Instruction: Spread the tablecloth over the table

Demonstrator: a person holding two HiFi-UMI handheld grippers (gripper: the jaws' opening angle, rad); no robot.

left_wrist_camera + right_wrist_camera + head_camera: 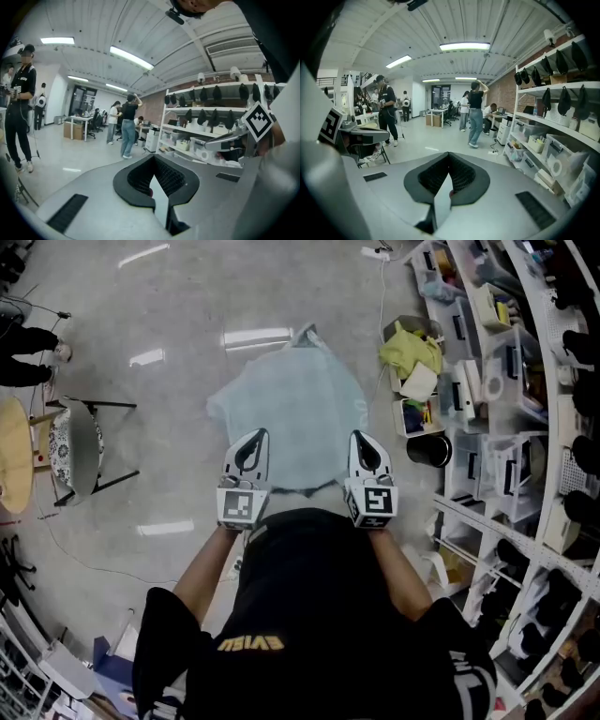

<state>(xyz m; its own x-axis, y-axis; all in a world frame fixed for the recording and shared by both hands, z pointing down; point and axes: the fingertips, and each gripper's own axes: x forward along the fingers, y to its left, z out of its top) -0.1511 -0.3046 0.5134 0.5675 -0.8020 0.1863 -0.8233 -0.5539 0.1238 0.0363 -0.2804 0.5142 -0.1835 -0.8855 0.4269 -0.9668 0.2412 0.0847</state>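
While we hold both tools out ahead of our black shirt, the left gripper (pixel 251 454) and the right gripper (pixel 367 454) each have their dark ribbed pads pinched together on the near edge of the tablecloth (pixel 292 413). Each gripper view shows a thin pale fold caught between the jaws. That cloth is light blue, thin and soft. It spreads away from us in a rumpled, uneven shape over the glossy grey floor (pixel 169 324); we cannot tell whether it clears it. Off to our left stand a black-legged chair (pixel 77 448) and a round wooden tabletop (pixel 13 465). To our right sits a round black bucket (pixel 429 451), contents unseen. Beyond it are a white crate (pixel 412 416) of small coloured items and a heap of crumpled yellow-green fabric (pixel 410 351). White shelving (pixel 469 512) carries clear plastic boxes.
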